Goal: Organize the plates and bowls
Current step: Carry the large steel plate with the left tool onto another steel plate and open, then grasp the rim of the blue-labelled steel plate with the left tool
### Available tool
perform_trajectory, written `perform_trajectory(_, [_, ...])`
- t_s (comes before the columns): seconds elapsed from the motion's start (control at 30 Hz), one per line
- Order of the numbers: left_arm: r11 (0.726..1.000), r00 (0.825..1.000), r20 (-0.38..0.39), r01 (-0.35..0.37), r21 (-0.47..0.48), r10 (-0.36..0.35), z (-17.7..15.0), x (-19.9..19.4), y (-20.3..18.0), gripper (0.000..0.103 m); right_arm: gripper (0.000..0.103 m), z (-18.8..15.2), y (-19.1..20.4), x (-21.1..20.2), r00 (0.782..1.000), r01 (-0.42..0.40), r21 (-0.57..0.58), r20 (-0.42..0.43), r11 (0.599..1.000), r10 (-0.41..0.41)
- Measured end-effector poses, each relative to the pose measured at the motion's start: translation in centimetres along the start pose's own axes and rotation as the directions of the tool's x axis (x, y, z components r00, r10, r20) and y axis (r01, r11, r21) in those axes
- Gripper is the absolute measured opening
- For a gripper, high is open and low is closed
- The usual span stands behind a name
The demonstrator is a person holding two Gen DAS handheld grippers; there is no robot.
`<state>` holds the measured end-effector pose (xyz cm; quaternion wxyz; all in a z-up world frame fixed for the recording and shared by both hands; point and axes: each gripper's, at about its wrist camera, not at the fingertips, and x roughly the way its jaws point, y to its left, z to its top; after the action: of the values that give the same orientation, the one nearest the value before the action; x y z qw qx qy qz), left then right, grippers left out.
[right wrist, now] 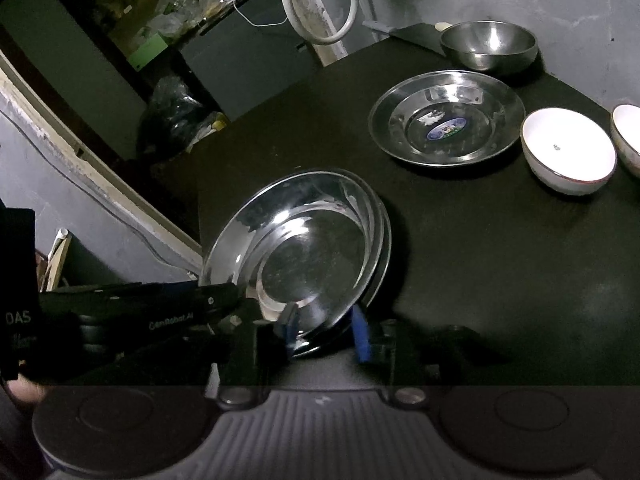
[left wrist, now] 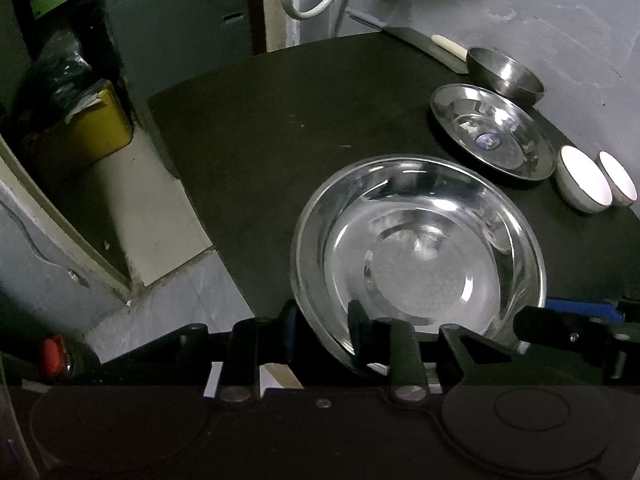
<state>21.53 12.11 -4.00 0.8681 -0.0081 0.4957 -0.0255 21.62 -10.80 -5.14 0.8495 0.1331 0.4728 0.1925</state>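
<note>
Near rim of the large steel plate (left wrist: 420, 248) is lying hidden behind the left gripper (left wrist: 324, 332); whether the fingers (left wrist: 358, 328) are pressing it cannot be told. In the right wrist view the plate's (right wrist: 304, 256) lower edge is disappearing behind the right gripper (right wrist: 326, 330), and plates stacked beneath are showing only as rim slivers, count uncertain. Second white bowl (right wrist: 628, 136) is being cut off by the picture's edge. Sticker (right wrist: 446, 130) on the smaller plate is reading too small. Shelf clutter (right wrist: 180, 12) is sitting too dark to identify.
</note>
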Motion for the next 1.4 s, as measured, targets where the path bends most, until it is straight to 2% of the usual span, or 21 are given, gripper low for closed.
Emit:
perform_trajectory(0.17, [1.000,1.000,0.009,-0.002,-0.012,0.002,0.3,-0.3,0.3,0.048,0.040,0.2,0.1,-0.2,1.000,-0.009,-0.010,0.013,1.000,0.009])
perform_trajectory(0.2, [1.000,1.000,0.014,-0.001,-0.015,0.001,0.4,-0.4,0.4,0.050,0.044,0.1,0.1,-0.2,1.000,-0.010,-0.010,0.014,1.000,0.010])
perform_trajectory(0.37, [0.999,0.998,0.065,-0.010,-0.038,0.013,1.1,-1.1,0.5,0.085,0.064,0.0,-0.3,-0.7,0.999,-0.008,-0.006,0.034,1.000,0.009])
perform_trajectory(0.47, [0.999,0.993,0.109,-0.032,-0.040,0.036,1.6,-1.4,0.4,0.100,0.078,0.0,-1.1,-1.4,0.998,-0.001,0.012,0.067,1.000,0.000])
perform_trajectory(0.5, [0.999,0.991,0.126,-0.039,-0.037,0.044,2.0,-1.4,0.3,0.101,0.085,0.0,-1.5,-1.6,0.997,-0.002,0.024,0.080,1.000,0.000])
perform_trajectory(0.67, [0.999,0.986,0.165,-0.031,-0.017,0.034,4.2,-0.7,-0.4,0.102,0.094,0.1,-3.8,-2.2,0.991,-0.006,0.117,0.136,0.993,-0.010])
perform_trajectory(0.9, [0.997,0.973,0.226,0.038,0.066,-0.052,8.9,2.1,-2.8,0.102,0.103,1.4,-6.6,-1.7,0.972,0.019,0.243,0.223,0.970,-0.075])
perform_trajectory(1.03, [0.990,0.976,0.216,0.012,0.140,-0.042,12.1,5.0,-5.1,0.102,0.103,2.8,-8.2,-0.2,0.968,0.018,0.293,0.233,0.956,-0.090])
perform_trajectory(1.2, [0.963,0.979,0.202,-0.026,0.270,-0.030,14.2,8.3,-8.0,0.102,0.103,4.1,-10.1,2.0,0.961,-0.005,0.369,0.260,0.930,-0.098])
perform_trajectory(1.3, [0.955,0.981,0.188,-0.018,0.297,-0.040,15.1,9.7,-8.7,0.102,0.101,4.9,-11.1,3.2,0.956,-0.028,0.420,0.278,0.907,-0.099])
perform_trajectory(1.4, [0.961,0.985,0.165,-0.007,0.277,-0.040,15.8,10.6,-9.0,0.102,0.097,5.4,-11.6,4.1,0.955,-0.016,0.444,0.272,0.896,-0.118])
